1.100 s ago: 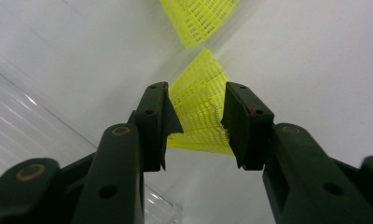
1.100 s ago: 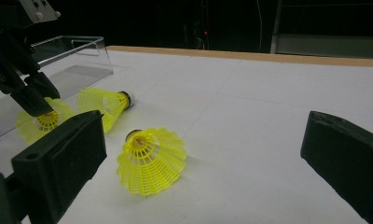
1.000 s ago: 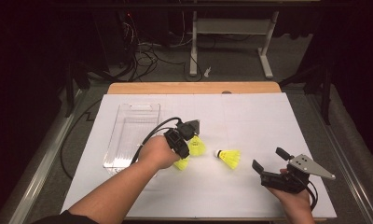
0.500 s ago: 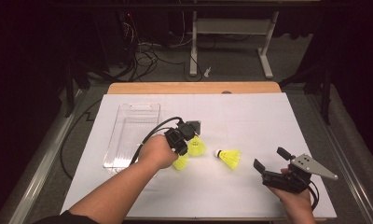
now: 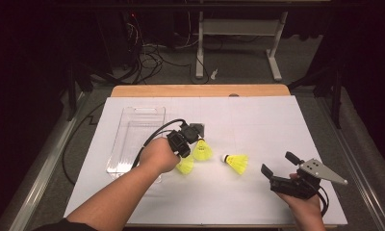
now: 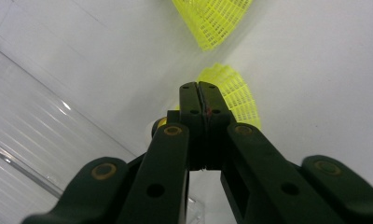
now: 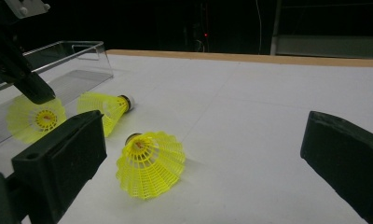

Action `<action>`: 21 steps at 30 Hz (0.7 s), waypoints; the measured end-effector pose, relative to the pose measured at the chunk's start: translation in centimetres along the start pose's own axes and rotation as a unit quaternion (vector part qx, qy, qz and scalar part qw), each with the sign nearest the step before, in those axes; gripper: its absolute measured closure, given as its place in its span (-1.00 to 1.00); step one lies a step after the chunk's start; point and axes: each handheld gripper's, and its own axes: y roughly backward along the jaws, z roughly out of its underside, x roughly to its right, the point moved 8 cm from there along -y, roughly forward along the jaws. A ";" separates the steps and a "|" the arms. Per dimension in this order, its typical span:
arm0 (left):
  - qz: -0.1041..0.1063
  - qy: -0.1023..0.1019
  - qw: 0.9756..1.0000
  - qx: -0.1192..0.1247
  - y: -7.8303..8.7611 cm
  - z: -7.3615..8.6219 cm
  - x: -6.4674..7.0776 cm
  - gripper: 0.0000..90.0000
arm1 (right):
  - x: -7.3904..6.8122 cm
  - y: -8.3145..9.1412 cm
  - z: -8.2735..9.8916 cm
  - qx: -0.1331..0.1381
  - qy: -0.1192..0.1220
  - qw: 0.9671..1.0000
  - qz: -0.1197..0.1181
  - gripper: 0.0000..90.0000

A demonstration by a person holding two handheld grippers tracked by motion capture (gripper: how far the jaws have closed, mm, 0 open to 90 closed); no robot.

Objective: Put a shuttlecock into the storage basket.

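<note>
A white sheet is covering the counter (image 5: 258, 120), its wooden far edge showing, with a dark room, cables and a desk frame lying beyond. A clear tray (image 5: 133, 139) is sitting at the left. The left claw (image 5: 189, 153) has just been closing and is now clenching a yellow shuttlecock (image 6: 231, 93); another shuttlecock (image 5: 201, 151) is lying just beside it. The right claw (image 5: 279, 163) is hanging released, near right, a third shuttlecock (image 5: 236, 162) lying before it.

3 yellow shuttlecocks (image 7: 150, 164) on white table (image 7: 268, 107)
</note>
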 end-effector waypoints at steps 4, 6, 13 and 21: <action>0.010 0.006 1.000 0.007 0.6 0.3 -0.2 1.00 | -0.1 0.0 0.0 -0.001 0.001 1.000 0.000 -0.99; 0.019 0.010 1.000 0.014 0.9 0.4 -0.3 1.00 | -0.1 0.0 0.0 0.000 0.002 1.000 0.001 -0.99; 0.036 0.008 0.999 0.027 2.0 0.8 -0.3 1.00 | -0.1 0.0 0.0 -0.001 0.003 1.000 0.001 -0.99; 0.058 0.017 0.997 0.046 3.3 1.3 -0.3 1.00 | -0.2 0.0 0.1 -0.003 0.005 1.000 -0.002 -0.99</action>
